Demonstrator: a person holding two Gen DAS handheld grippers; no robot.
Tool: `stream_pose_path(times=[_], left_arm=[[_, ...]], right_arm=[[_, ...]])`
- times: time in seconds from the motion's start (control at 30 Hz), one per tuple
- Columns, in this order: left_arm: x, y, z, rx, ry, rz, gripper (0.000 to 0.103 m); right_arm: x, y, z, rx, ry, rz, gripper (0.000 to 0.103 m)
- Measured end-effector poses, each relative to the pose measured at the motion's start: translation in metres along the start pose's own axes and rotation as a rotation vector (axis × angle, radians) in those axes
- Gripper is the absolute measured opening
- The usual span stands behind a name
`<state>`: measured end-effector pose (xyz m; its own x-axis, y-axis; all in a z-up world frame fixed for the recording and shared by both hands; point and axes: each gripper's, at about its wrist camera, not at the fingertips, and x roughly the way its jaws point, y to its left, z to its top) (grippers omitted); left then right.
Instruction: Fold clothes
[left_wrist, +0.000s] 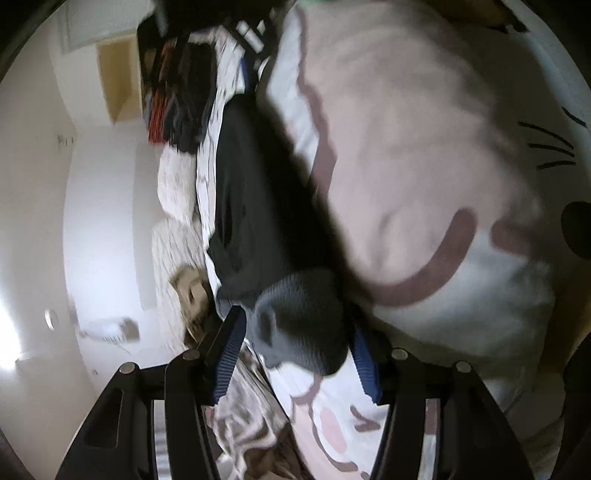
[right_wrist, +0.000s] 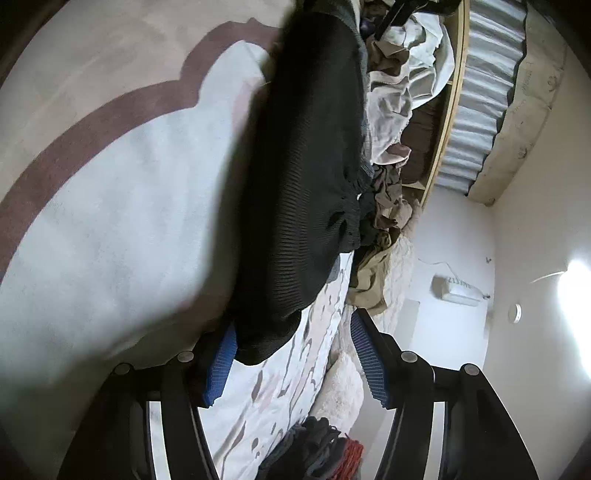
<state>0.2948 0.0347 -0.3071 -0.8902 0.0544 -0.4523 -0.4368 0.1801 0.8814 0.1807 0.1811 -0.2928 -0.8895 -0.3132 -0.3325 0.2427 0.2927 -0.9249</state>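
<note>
The dark ribbed knit garment (left_wrist: 295, 325) lies between the parted blue-padded fingers of the left gripper (left_wrist: 295, 354) and right gripper (right_wrist: 293, 354), released by both, on the pink-patterned bedcover (right_wrist: 122, 221).

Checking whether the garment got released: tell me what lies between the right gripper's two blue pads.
In the right wrist view, the dark knit garment hangs by the left pad of the right gripper; otherwise only patterned bedding.

A dark ribbed garment (right_wrist: 306, 192) is seen on a white blanket (right_wrist: 129, 240) outlined in mauve; blue ridged pads (right_wrist: 369, 363) are shown.
</note>
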Motion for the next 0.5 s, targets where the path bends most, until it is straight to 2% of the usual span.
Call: stream_pose_path(times=[0.03,0.1,0.13,0.17,0.23,0.33,0.5], left_arm=[[0.002,-0.002,0.002,0.009,0.001,0.003,0.055],[0.010,-0.003,0.003,0.013,0.012,-0.001,0.055],[0.014,-0.002,0.002,0.007,0.026,-0.012,0.049],[0.019,0.001,-0.001,0.000,0.052,-0.030,0.036],[0.028,0.002,-0.008,-0.011,0.100,-0.061,0.025],[0.039,-0.006,-0.026,-0.004,0.158,-0.086,0.014],[0.041,-0.003,-0.035,-0.025,0.144,-0.080,0.015]], right_arm=[[0.001,0.002,0.001,-0.001,0.000,0.007,0.061],[0.002,0.012,0.000,-0.029,0.004,0.018,0.048],[0.005,0.019,0.001,-0.053,0.011,0.027,0.035],[0.007,0.023,0.001,-0.072,0.022,0.033,0.025],[0.011,0.024,0.000,-0.090,0.032,0.034,0.019],[0.018,0.017,-0.010,-0.068,0.074,0.039,0.019],[0.019,0.016,-0.025,-0.036,0.117,0.072,0.019]])
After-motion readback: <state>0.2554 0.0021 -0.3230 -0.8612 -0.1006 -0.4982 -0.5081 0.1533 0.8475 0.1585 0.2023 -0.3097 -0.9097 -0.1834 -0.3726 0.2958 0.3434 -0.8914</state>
